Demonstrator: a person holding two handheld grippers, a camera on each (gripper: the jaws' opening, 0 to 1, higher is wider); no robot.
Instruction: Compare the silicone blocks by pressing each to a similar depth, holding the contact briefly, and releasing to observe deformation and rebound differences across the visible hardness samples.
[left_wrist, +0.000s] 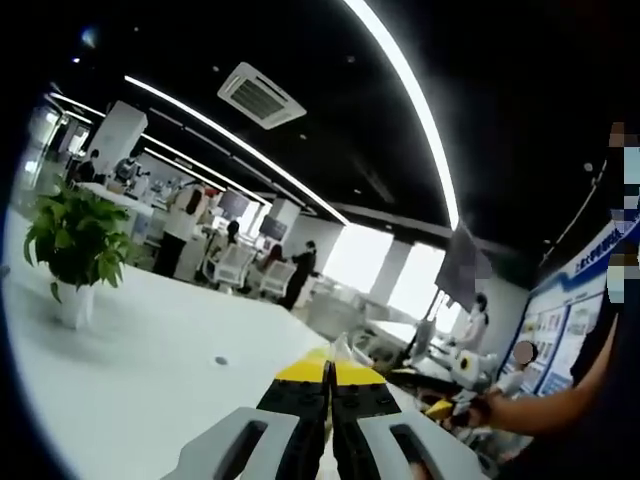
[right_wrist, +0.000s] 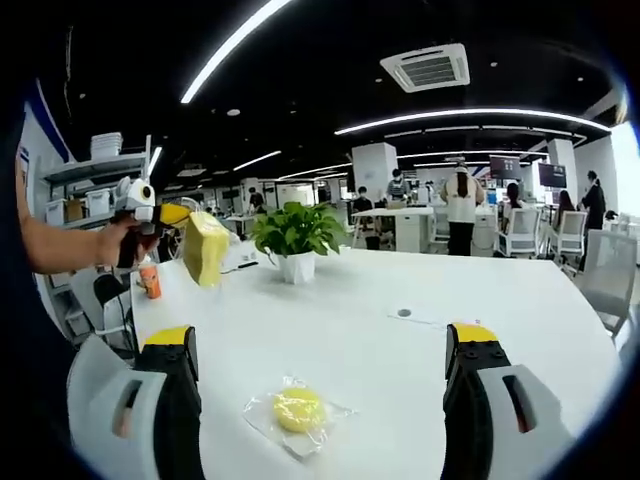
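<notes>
A round yellow silicone block (right_wrist: 298, 408) in a clear bag lies on the white table (right_wrist: 380, 360). My right gripper (right_wrist: 322, 336) hovers over it, open, with a jaw on either side and nothing between them. A hand holds my left gripper (right_wrist: 150, 215) up at the far left of the right gripper view, shut on a flat yellow silicone block (right_wrist: 205, 248). In the left gripper view its jaws (left_wrist: 330, 362) stand pressed together, with a thin pale edge of the block (left_wrist: 338, 347) showing between the tips. The right gripper (left_wrist: 455, 405) shows low at the right there, in a hand.
A potted green plant (right_wrist: 297, 235) (left_wrist: 78, 245) stands on the table beyond the bagged block. A small round hole (right_wrist: 403, 313) sits in the tabletop, and an orange item (right_wrist: 150, 280) is near the left edge. Desks, chairs and several people fill the room behind.
</notes>
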